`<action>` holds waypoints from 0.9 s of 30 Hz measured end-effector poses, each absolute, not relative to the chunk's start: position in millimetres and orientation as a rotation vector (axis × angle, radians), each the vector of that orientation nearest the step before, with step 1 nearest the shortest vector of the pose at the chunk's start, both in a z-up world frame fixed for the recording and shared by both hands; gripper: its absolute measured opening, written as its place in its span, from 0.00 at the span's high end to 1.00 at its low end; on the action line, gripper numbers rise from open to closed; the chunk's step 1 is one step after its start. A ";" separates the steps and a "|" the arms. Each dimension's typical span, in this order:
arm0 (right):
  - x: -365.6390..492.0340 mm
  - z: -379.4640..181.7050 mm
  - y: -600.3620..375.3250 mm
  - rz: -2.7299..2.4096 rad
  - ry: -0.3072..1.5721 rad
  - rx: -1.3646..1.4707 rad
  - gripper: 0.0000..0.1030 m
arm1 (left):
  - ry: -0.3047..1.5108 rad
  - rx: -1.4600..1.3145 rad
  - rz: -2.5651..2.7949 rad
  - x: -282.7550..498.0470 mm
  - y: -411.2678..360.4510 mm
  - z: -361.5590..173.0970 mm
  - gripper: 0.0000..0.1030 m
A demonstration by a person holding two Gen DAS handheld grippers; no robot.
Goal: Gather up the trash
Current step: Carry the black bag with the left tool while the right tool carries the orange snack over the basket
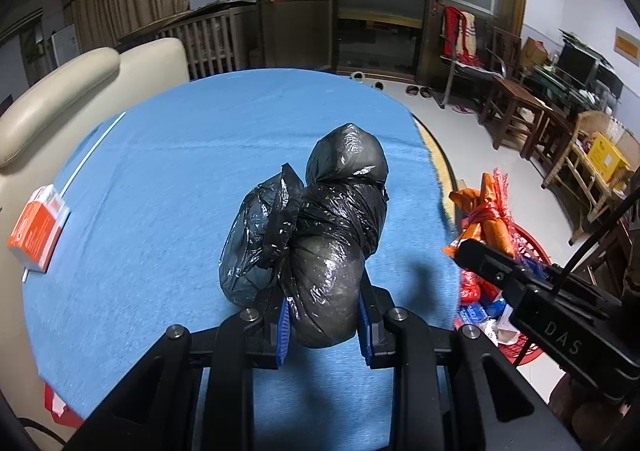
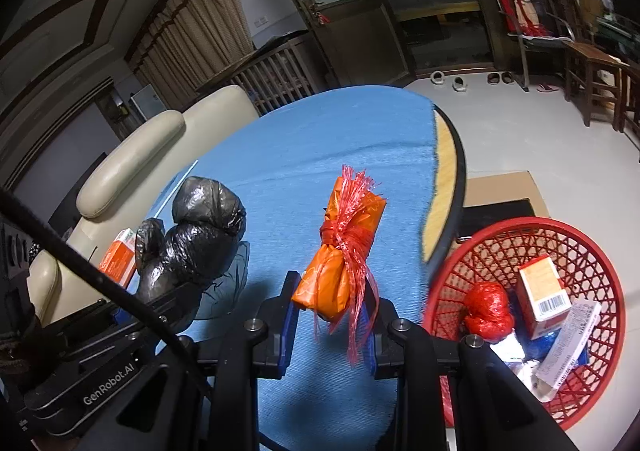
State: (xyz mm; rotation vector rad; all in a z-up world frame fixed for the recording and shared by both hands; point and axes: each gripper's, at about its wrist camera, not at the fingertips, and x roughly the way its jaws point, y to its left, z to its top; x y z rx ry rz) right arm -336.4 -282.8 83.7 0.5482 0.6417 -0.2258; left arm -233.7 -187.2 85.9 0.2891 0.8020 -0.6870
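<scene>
1. The left gripper [image 1: 322,325] is clamped on the black bag bundle [image 1: 320,235], lifted above the blue cloth [image 1: 160,171] for carrying.
2. The right gripper [image 2: 332,327] pinches the orange bundle [image 2: 340,263]; the red basket [image 2: 600,291] waits low to its right.

I see a knotted black bag [image 1: 320,235] lifted over the blue cloth, an orange bundle [image 2: 340,251] (red-netted) lifted too, and the red basket [image 2: 560,243] on the floor holding trash.

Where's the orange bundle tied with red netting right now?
In the right wrist view, the orange bundle is clamped in the right gripper above the blue tablecloth, left of the red basket on the floor.
</scene>
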 end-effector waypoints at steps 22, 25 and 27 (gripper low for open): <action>-381.2 82.1 -331.9 -0.336 0.614 0.628 0.73 | 0.798 0.370 -0.785 -250.8 -220.2 83.6 0.72; -384.2 79.3 -336.0 -0.345 0.615 0.638 0.73 | 0.801 0.383 -0.795 -250.0 -219.6 82.7 0.72; -386.7 78.6 -339.2 -0.351 0.613 0.643 0.73 | 0.800 0.392 -0.804 -249.6 -221.9 83.1 0.72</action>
